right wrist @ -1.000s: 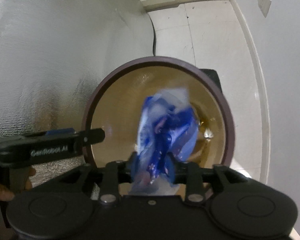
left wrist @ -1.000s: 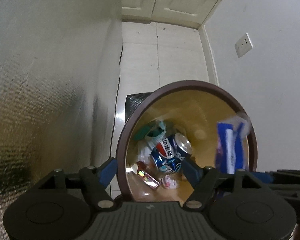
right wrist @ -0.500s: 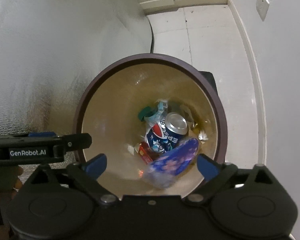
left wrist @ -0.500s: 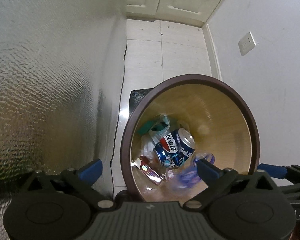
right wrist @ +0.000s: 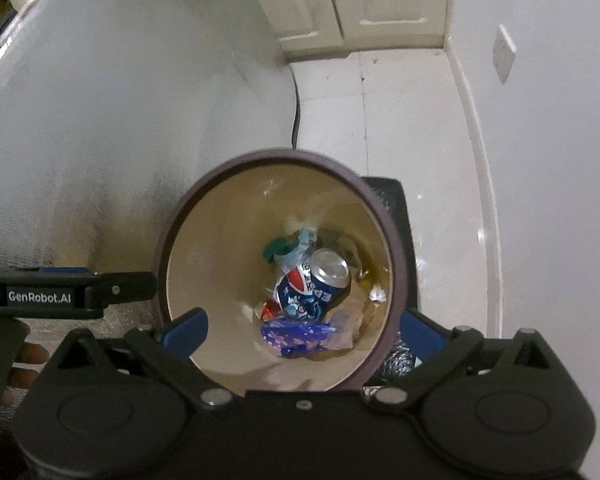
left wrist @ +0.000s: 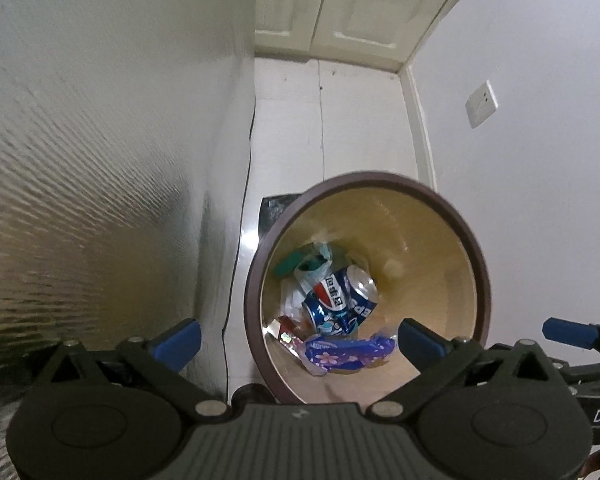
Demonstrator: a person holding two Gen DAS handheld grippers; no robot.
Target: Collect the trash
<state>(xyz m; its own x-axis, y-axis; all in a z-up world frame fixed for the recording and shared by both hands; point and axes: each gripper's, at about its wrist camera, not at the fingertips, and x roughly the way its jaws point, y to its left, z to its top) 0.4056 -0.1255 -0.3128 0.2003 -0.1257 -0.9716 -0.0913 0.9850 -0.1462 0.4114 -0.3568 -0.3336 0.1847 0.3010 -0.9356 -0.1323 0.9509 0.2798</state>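
A round bin with a brown rim [left wrist: 380,178] [right wrist: 276,156] stands on the floor under both grippers. In its bottom lie a blue soda can [left wrist: 340,300] [right wrist: 312,284], a blue flowered wrapper [left wrist: 348,354] [right wrist: 296,334], a teal scrap [left wrist: 300,262] and a red wrapper [left wrist: 286,326]. My left gripper [left wrist: 298,340] hangs open over the bin's left rim with nothing between its fingers. My right gripper [right wrist: 302,326] is over the bin mouth, its jaws opening and holding nothing. Each gripper shows at the edge of the other's view: the right gripper [left wrist: 568,330] and the left gripper [right wrist: 60,292].
A silvery textured panel [left wrist: 80,200] rises close on the left, with a black cable [left wrist: 246,200] along its foot. A white wall with a socket [left wrist: 482,104] is on the right. Cream cabinet doors [left wrist: 340,12] close the far end. A black bag [right wrist: 392,200] lies behind the bin.
The right gripper opened and the blue flowered wrapper fell into the bin. The left gripper's jaws spread wider. Both grippers rose, so the bin looks smaller.
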